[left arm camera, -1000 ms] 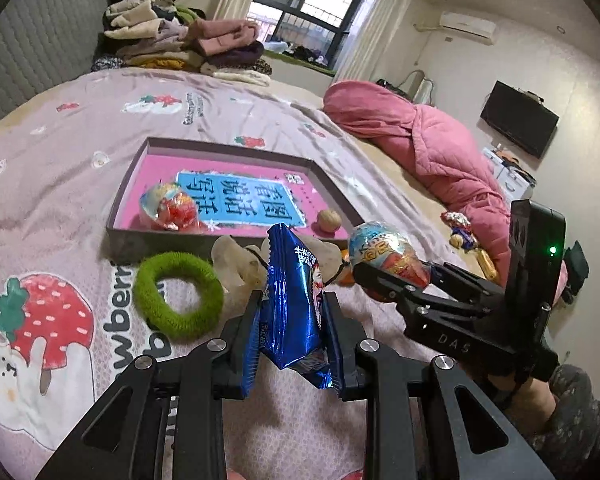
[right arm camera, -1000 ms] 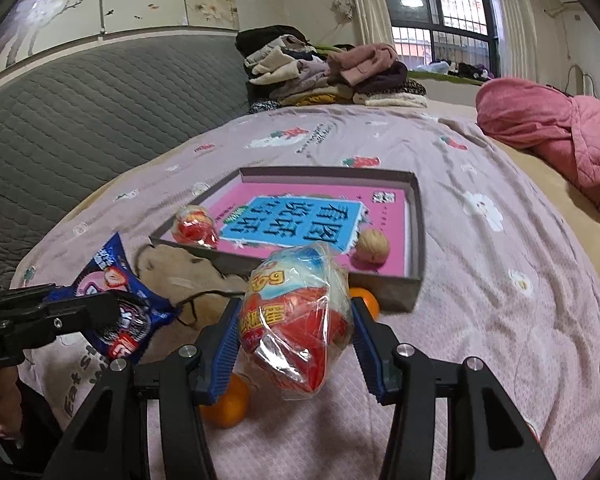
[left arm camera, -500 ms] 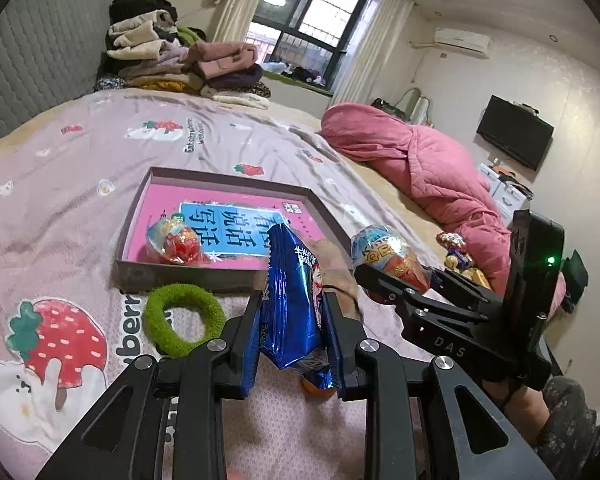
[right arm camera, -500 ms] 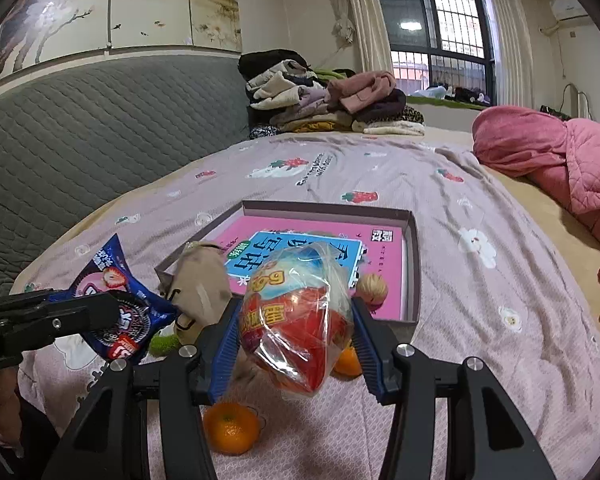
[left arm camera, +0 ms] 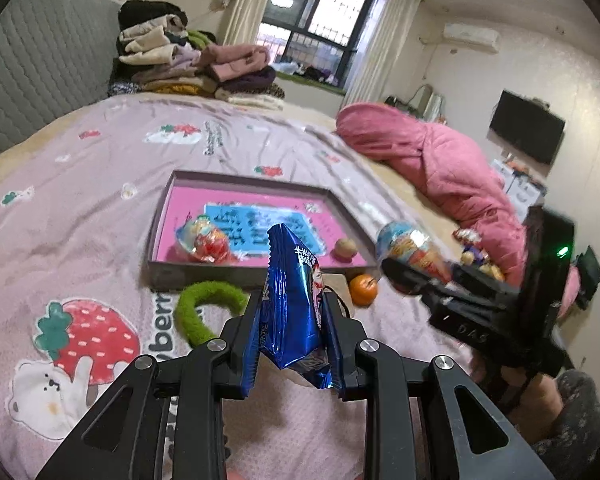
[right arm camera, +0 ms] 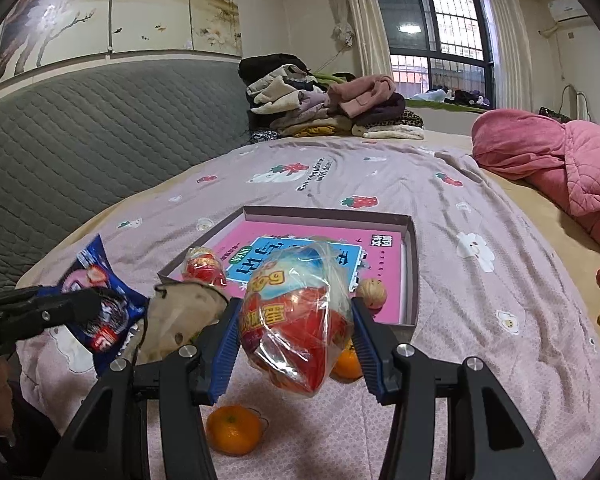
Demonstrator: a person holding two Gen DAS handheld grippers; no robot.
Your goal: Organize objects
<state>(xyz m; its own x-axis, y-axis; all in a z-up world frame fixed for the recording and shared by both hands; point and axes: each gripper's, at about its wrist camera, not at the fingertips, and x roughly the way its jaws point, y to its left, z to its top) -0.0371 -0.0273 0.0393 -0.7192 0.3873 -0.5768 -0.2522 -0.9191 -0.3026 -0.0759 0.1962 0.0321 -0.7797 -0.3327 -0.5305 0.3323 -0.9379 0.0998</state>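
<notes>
Blue foil snack packet [left arm camera: 296, 300] is clamped upright in the left hand-held gripper [left arm camera: 294, 344], and the cellophane-wrapped red-and-white toy egg [right arm camera: 296, 320] is clamped in the right hand-held gripper [right arm camera: 296, 344]. Over the last second both were lifted higher above the bed and kept short of the shallow pink-lined grey box tray [left arm camera: 172, 274], so placement is judged pending. Counted: two wrapped eggs (one [left arm camera: 202, 240] in the tray), one walnut [left arm camera: 346, 247] in the tray, two oranges [right arm camera: 232, 430] and one green fuzzy ring [left arm camera: 204, 304] on the bed.

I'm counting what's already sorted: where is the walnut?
The walnut lies inside the shallow box, in its near right corner in the right wrist view, just past the wrapped toy egg.
</notes>
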